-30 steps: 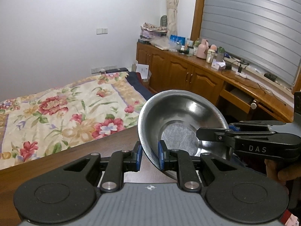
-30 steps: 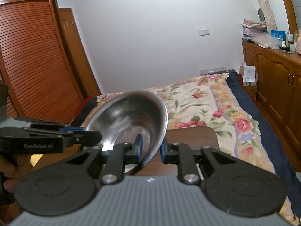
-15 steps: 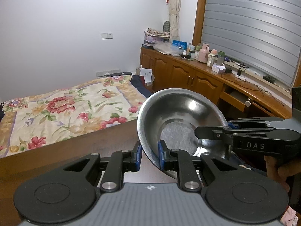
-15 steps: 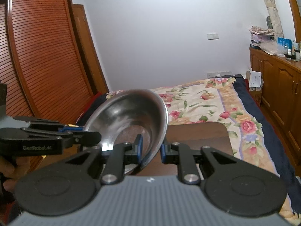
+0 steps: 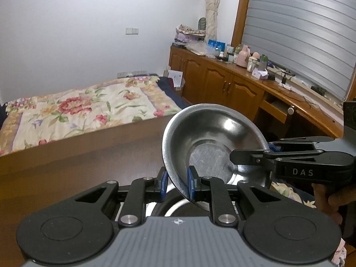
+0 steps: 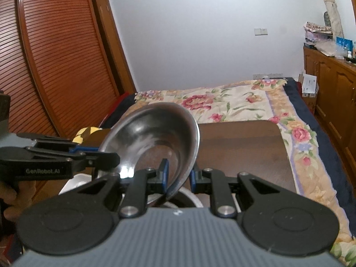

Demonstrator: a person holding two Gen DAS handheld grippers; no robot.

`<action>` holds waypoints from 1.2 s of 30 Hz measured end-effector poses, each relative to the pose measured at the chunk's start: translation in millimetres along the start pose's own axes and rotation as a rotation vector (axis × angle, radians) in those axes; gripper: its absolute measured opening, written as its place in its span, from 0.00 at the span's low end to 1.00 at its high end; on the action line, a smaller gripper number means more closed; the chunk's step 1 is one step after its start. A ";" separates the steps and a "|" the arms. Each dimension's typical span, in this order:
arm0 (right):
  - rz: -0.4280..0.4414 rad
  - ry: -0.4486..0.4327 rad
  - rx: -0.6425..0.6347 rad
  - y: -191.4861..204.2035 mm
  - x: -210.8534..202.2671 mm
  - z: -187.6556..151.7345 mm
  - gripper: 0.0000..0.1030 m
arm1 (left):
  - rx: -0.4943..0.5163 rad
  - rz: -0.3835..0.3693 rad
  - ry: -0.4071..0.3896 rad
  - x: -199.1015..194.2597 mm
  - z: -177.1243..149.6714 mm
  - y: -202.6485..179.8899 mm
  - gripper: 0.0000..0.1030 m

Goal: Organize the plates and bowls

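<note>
I have the steel bowl (image 5: 213, 142) pinched from both sides: my left gripper (image 5: 176, 184) is clamped on the near part of its rim, and my right gripper (image 6: 178, 178) grips the rim on the opposite side, its blue pads squeezing the thin wall. The bowl hangs tilted in the air above the near end of the dark wooden table (image 6: 242, 146), mouth turned up and towards the cameras.

Directly beneath it I can make out the rim of another round dish (image 6: 189, 197), pale and partly hidden behind the fingers; I cannot tell whether it is a plate or a bowl. Something white (image 6: 75, 182) sits at the table's left near edge.

My reading is that this bowl is mid-transfer and not yet set down. How many other pieces remain, I cannot see from here.
</note>
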State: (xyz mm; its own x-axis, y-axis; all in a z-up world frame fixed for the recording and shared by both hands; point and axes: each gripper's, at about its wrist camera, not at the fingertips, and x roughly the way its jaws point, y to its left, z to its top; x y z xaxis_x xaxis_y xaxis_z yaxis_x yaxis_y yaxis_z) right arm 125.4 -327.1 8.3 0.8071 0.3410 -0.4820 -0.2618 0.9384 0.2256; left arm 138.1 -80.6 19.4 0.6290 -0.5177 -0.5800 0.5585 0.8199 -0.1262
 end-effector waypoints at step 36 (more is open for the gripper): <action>-0.037 0.111 -0.122 33.9 10.8 -56.0 0.20 | -0.028 0.067 0.101 4.3 -74.7 -1.3 0.19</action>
State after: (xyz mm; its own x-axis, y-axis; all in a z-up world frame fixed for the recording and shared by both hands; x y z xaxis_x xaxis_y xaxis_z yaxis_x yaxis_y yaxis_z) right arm 95.6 -288.5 -36.7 0.7554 0.3040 -0.5806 -0.3006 0.9479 0.1052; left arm 99.7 -65.6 -43.0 0.6058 -0.4356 -0.6657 0.5006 0.8591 -0.1065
